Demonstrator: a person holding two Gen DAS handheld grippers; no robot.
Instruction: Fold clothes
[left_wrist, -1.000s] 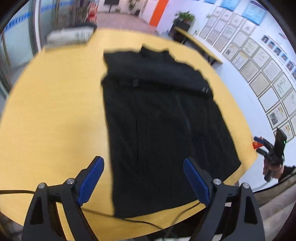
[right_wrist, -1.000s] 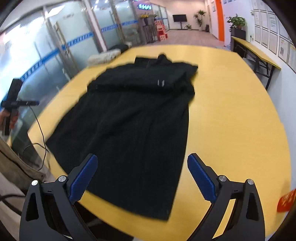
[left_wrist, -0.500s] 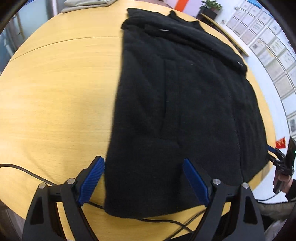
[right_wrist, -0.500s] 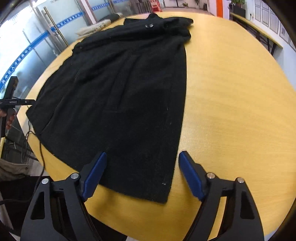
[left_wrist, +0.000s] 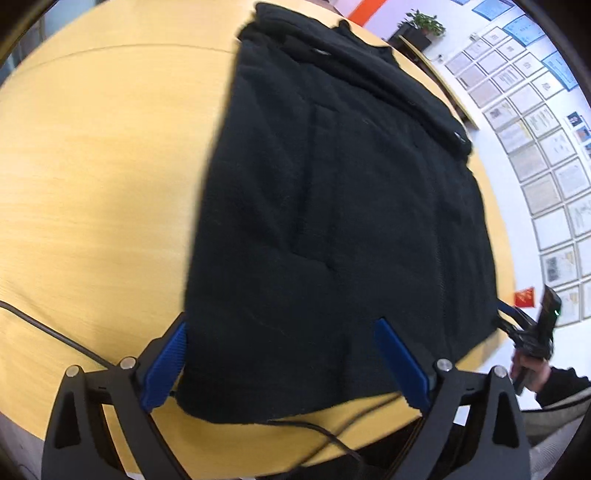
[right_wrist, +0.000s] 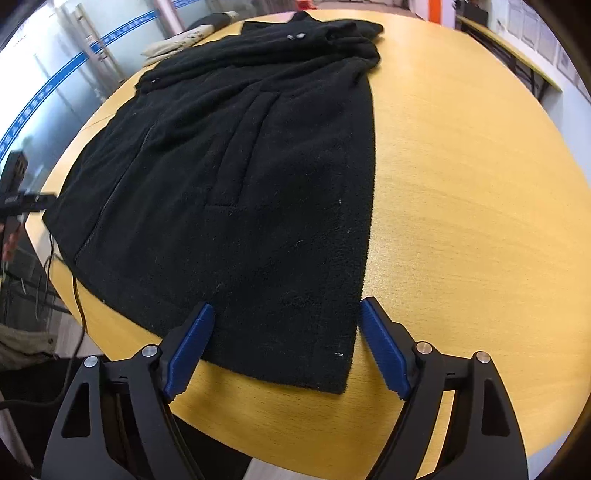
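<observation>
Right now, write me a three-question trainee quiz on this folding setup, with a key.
1. True or false: the left gripper is shut on the black fleece jacket.
2. Multiple choice: in the right wrist view, the right gripper straddles which part of the jacket? A) the collar B) its near hem corner C) a sleeve cuff
3. Fill in: the jacket lies spread flat on a round ______ table.

Key: 1. False; both grippers are open, over the near hem. 2. B. 3. wooden.
</observation>
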